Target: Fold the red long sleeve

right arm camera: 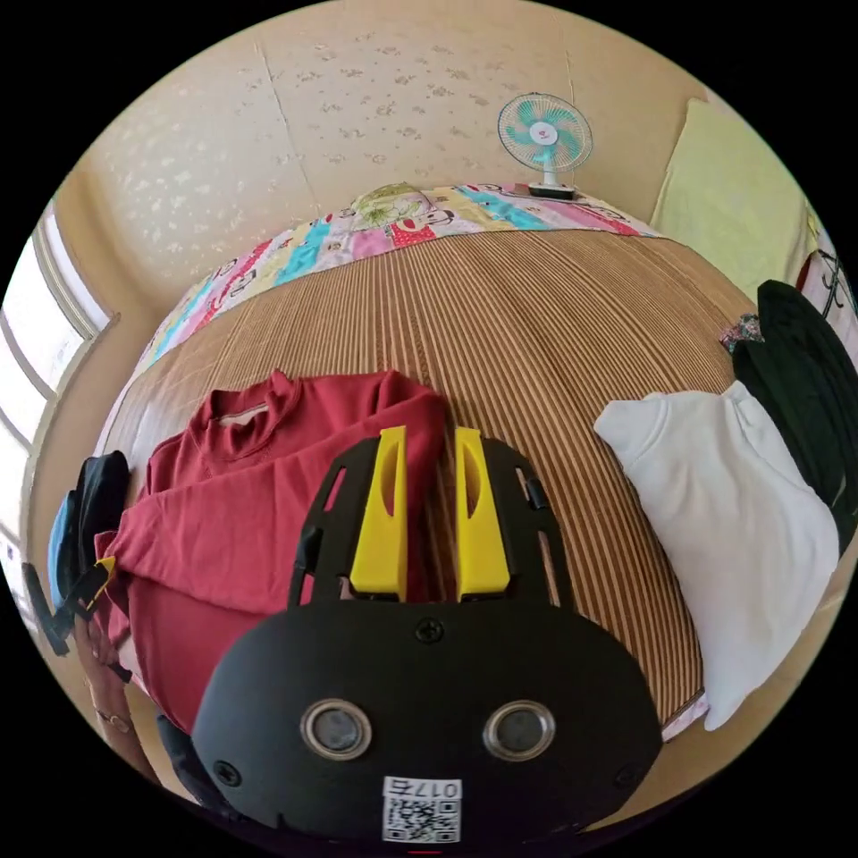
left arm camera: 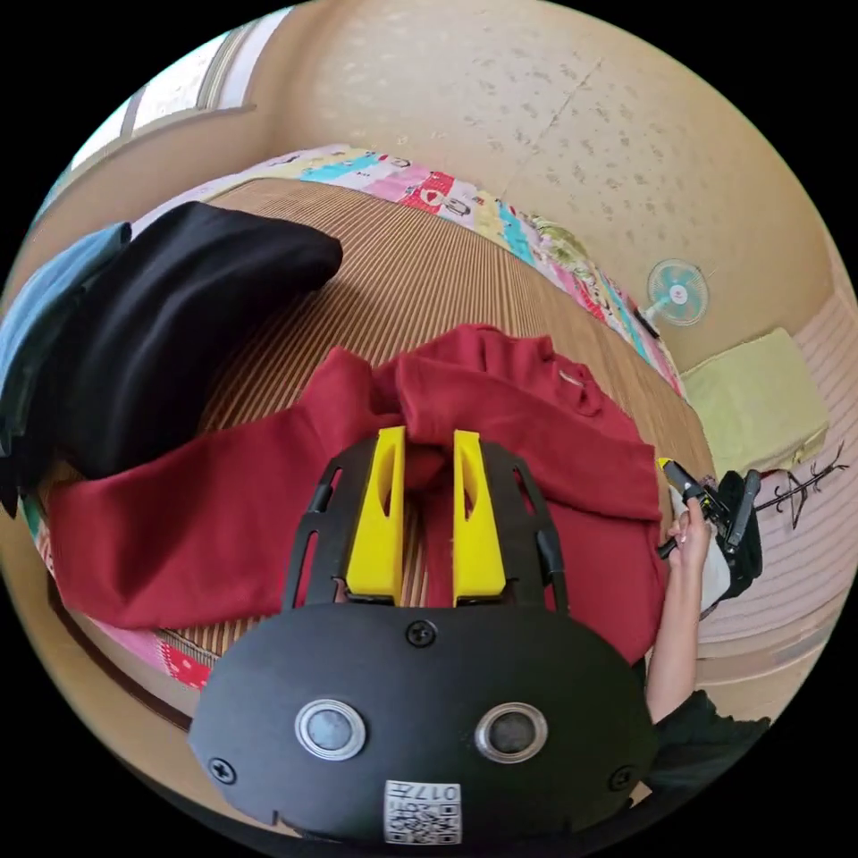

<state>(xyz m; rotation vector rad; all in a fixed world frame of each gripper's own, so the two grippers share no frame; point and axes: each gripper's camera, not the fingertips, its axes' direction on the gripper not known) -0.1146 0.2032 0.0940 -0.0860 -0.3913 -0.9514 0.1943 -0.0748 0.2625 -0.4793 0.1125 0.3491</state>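
left gripper view: left gripper (left arm camera: 427,447), yellow jaws parted with a bunched ridge of the red long sleeve (left arm camera: 500,420) between them; whether the jaws press on the cloth cannot be told. garment lies on the striped mat (left arm camera: 420,268), directly ahead of the jaws, one sleeve running long toward the black garment (left arm camera: 170,331), collar at the far end. right gripper (left arm camera: 706,500) in a hand at the shirt's other edge. right gripper view: right gripper (right arm camera: 429,447), jaws apart astride the shirt's shoulder edge, grip not determinable. shirt spreads away to one side, collar far, partly folded, creased. white garment (right arm camera: 733,509) well apart. both grippers equally near.
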